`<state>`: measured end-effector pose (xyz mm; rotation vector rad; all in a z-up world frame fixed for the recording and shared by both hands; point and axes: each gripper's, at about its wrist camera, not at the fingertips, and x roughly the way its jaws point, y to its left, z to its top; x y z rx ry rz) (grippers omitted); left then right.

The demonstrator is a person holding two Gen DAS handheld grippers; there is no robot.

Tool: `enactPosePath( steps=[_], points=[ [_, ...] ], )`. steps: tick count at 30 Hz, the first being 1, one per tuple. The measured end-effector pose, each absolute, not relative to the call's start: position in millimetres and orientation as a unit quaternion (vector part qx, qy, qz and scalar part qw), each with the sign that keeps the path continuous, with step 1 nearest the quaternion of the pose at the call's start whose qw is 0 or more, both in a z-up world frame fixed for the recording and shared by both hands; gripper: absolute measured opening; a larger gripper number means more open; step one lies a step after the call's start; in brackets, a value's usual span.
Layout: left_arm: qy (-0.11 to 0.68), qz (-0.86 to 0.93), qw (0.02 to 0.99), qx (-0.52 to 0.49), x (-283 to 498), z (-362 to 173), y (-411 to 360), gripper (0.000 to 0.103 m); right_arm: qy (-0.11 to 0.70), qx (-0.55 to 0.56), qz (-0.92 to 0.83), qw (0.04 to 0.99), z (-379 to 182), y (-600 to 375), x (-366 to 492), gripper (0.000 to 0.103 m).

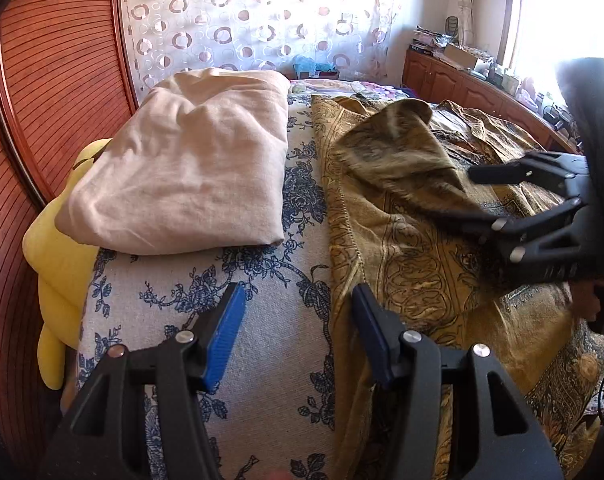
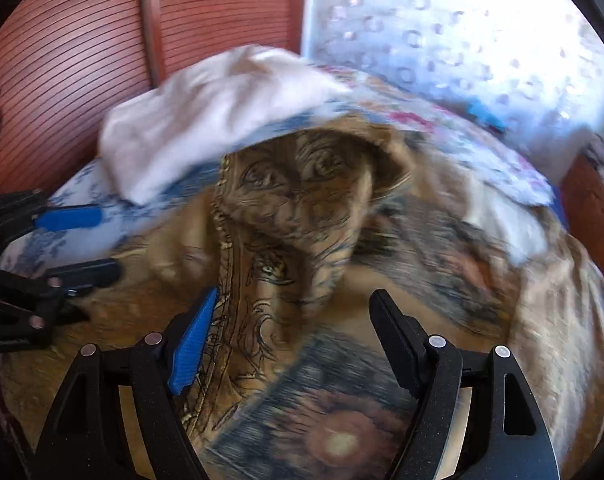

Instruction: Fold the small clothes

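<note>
Golden paisley garment (image 1: 414, 216) lies rumpled on the bed (image 1: 261, 312), one flap raised, unfolded; beige folded cloth (image 1: 189, 172) looks done. Left tongs (image 1: 297, 320) and right tongs (image 2: 293, 340) gape wide, empty.

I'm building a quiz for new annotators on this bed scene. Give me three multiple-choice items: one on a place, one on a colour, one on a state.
1. Where does the folded beige cloth lie?
A. on the bedspread beside the wooden headboard
B. on the floor
C. on the cabinet

2. What colour is the soft toy under that cloth's edge?
A. red
B. yellow
C. green

3. How is the left gripper?
A. shut on the golden patterned cloth
B. shut on the beige cloth
C. open, holding nothing

Answers: 1 A, it rests on the blue floral bedspread next to the headboard. 2 B, yellow shows beneath the beige edge. 3 C, its fingers stand apart over the bedspread, at the edge of the golden patterned cloth.
</note>
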<state>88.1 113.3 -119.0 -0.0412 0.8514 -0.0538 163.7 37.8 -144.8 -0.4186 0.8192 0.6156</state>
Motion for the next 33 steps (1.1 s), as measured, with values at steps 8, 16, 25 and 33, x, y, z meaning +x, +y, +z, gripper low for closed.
enactPosePath(
  steps=[8, 16, 25, 33],
  points=[
    [0.413, -0.026, 0.910, -0.019, 88.1, -119.0, 113.9, 0.055, 0.372, -0.160, 0.222, 0.887, -121.6, -35.6, 169.1, 0.078],
    [0.414, -0.024, 0.910, -0.018, 89.9, -117.4, 115.0, 0.055, 0.375, -0.097, 0.279, 0.879, -111.5, -27.2, 181.6, 0.078],
    [0.417, -0.024, 0.909, -0.013, 90.7, -116.5, 112.6, 0.056, 0.369, -0.091, 0.248, 0.891, -105.4, -65.8, 189.4, 0.078],
    [0.405, -0.029, 0.914, 0.020, 80.7, -106.6, 90.2, 0.056, 0.350, -0.112, 0.142, 0.919, -83.0, -215.6, 183.9, 0.078]
  ],
)
